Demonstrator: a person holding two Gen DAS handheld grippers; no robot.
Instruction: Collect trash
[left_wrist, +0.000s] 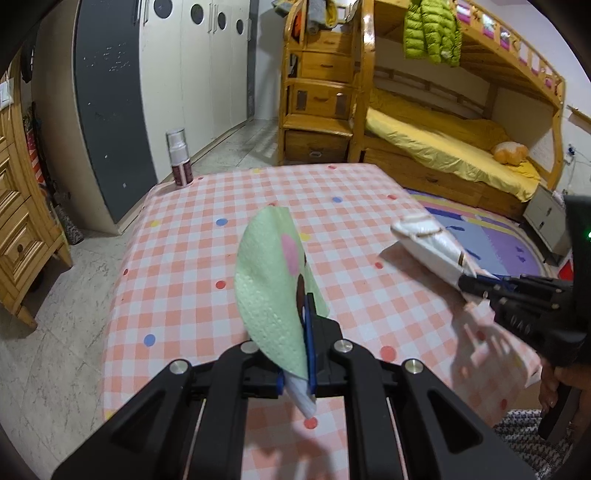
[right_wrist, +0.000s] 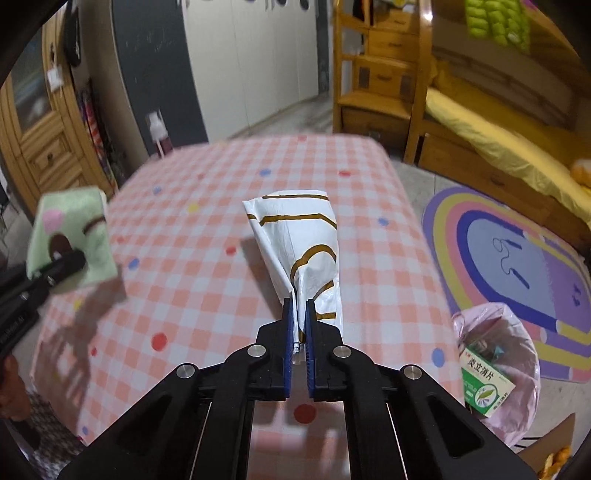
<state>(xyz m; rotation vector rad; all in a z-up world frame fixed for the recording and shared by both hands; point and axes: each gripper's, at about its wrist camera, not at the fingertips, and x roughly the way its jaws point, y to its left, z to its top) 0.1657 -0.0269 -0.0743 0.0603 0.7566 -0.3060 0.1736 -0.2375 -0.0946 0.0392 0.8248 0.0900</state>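
**Gripping trash in both grippers above the checked table**

Left wrist view: the left gripper (left_wrist: 308, 314) is clenched on a green napkin (left_wrist: 271, 284) at frame centre.

Right wrist view: the right gripper (right_wrist: 300, 317) is clamped on a white wrapper (right_wrist: 306, 243) mid-frame; a pink-lined bin (right_wrist: 496, 369) sits lower right.

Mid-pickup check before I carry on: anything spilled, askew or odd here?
Nothing stands out. The left gripper holds the green paper napkin, the right gripper the white brown-lined wrapper; the pink-lined bin stands upright.

A bottle (left_wrist: 179, 157) stands at the table's (left_wrist: 258, 206) far left corner. A bin bag (right_wrist: 496, 369) holding a carton (right_wrist: 485, 384) sits beside its near right edge.
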